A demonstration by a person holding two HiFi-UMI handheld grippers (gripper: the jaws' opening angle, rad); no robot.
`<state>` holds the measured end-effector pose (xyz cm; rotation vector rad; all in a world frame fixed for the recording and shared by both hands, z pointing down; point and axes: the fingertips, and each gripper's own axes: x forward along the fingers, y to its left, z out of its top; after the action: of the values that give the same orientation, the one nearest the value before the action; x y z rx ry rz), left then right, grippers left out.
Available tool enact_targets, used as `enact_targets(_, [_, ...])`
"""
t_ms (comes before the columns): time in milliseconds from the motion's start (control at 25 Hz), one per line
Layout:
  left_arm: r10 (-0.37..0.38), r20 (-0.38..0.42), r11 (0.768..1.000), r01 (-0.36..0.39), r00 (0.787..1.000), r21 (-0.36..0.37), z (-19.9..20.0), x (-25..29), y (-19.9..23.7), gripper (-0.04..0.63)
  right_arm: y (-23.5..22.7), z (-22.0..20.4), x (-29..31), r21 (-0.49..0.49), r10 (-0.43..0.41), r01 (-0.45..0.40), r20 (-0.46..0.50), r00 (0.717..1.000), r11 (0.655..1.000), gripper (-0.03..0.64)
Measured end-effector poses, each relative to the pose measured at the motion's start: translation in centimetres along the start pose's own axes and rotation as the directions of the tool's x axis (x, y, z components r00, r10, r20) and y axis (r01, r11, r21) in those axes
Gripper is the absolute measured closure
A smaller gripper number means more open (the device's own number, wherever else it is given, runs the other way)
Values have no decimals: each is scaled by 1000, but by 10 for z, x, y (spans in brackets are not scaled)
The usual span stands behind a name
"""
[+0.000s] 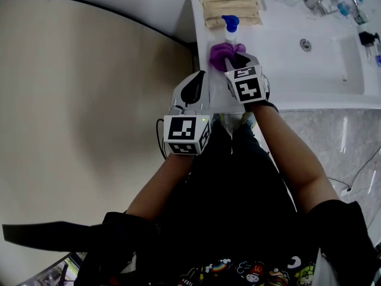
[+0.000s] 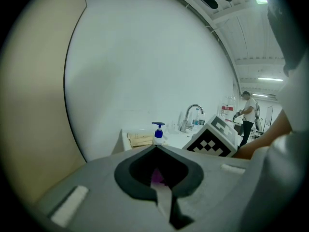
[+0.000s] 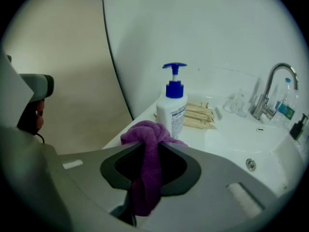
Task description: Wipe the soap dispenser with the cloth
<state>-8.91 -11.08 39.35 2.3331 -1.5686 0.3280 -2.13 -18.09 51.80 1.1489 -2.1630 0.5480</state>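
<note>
The soap dispenser (image 3: 175,111), a white bottle with a blue pump, is seen standing upright near the left edge of the white worktop (image 3: 219,135), beside the basin. Just in front of it a purple cloth (image 3: 146,170) is held, bunched, with its upper fold close to the bottle's base; whether the two touch cannot be told. The cloth is clamped between the closed jaws of the right tongs (image 3: 147,141), and its tail hangs down behind them. The left tongs (image 2: 157,148) are held lower and further back, off the worktop's edge, jaws closed on nothing. A pale slatted bundle (image 3: 199,116) is laid behind the dispenser, and a chrome tap (image 3: 270,88) is set further right.
</note>
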Motion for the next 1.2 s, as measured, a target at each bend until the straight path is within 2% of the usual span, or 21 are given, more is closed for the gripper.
enact_targets(480, [-49, 44, 998, 47, 998, 34, 28, 17, -17, 595, 2, 53, -52, -27, 2, 2, 143, 990, 1000, 503])
enact_targets(760, [-50, 57, 998, 48, 997, 45, 35, 17, -19, 595, -5, 86, -65, -49, -4, 15, 218, 976, 999, 503])
enact_targets(920, [-39, 62, 998, 36, 997, 45, 35, 19, -14, 595, -12, 94, -59, -67, -5, 20, 223, 975, 998, 503])
enact_targets(1200, [-14, 46, 999, 12, 999, 49, 38, 20, -10, 595, -15, 72, -44, -67, 16, -4, 174, 985, 998, 503])
